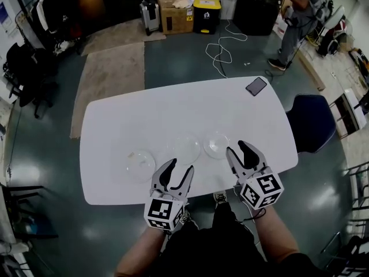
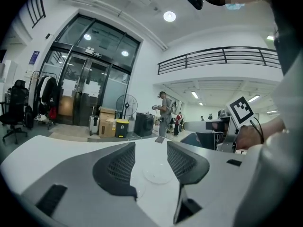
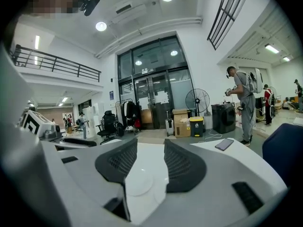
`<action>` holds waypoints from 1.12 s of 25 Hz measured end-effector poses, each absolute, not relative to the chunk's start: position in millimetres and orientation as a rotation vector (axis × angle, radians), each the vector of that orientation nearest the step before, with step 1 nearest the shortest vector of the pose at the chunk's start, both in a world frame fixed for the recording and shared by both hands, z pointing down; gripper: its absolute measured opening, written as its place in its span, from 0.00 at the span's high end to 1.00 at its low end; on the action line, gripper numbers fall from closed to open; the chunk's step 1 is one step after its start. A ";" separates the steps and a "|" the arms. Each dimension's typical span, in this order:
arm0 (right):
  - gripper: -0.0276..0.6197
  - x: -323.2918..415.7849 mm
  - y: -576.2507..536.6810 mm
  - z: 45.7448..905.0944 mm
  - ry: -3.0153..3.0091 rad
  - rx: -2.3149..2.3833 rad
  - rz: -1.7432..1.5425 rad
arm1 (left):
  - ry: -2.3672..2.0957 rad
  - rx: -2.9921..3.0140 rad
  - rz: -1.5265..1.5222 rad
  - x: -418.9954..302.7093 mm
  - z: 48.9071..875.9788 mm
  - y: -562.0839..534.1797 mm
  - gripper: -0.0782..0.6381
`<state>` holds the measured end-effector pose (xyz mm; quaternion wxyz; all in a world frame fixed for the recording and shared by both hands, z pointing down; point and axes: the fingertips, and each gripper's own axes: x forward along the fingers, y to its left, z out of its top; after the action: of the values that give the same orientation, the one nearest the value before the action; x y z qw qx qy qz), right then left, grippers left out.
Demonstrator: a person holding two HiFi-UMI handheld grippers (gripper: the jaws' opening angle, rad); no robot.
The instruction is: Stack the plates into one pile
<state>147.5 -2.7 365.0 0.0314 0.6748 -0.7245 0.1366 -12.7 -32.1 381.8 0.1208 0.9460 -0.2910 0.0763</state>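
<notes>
Three clear plates lie apart in a row on the white table: a left plate, a middle plate and a right plate. My left gripper is open at the near table edge, just short of the middle plate, which shows faintly between its jaws. My right gripper is open too, right next to the right plate, whose rim lies between its jaws. Neither holds anything.
A dark phone lies at the table's far right corner. A blue chair stands to the right of the table. A person stands at the far right by boxes and a yellow bin. A cable trails across the floor.
</notes>
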 end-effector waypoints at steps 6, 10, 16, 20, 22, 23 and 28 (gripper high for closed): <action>0.68 176.5 -18.8 377.3 -2.264 2.020 0.462 | -0.880 2.709 0.266 20.2 396.0 -38.1 0.60; 0.68 197.9 -26.0 386.8 -2.277 1.989 0.490 | -0.896 2.684 0.289 43.8 403.9 -39.7 0.60; 0.68 223.2 -35.1 412.3 -2.281 1.937 0.528 | -0.925 2.628 0.305 69.4 422.9 -43.8 0.60; 0.68 239.5 -43.2 424.2 -2.283 1.894 0.566 | -0.959 2.555 0.316 85.5 435.5 -48.8 0.60; 0.68 242.9 -45.2 432.4 -2.291 1.866 0.582 | -0.976 2.513 0.329 89.9 447.6 -48.0 0.60; 0.68 244.0 -46.2 437.1 -2.296 1.852 0.587 | -0.986 2.493 0.335 91.7 454.6 -47.5 0.60; 0.68 252.8 -53.6 450.5 -2.325 1.777 0.612 | -1.017 2.413 0.379 109.0 479.7 -46.7 0.60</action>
<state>252.8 -53.6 450.5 0.0758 0.5926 -0.7755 0.2043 109.0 -46.7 479.7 0.2455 0.8841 -0.3725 0.1390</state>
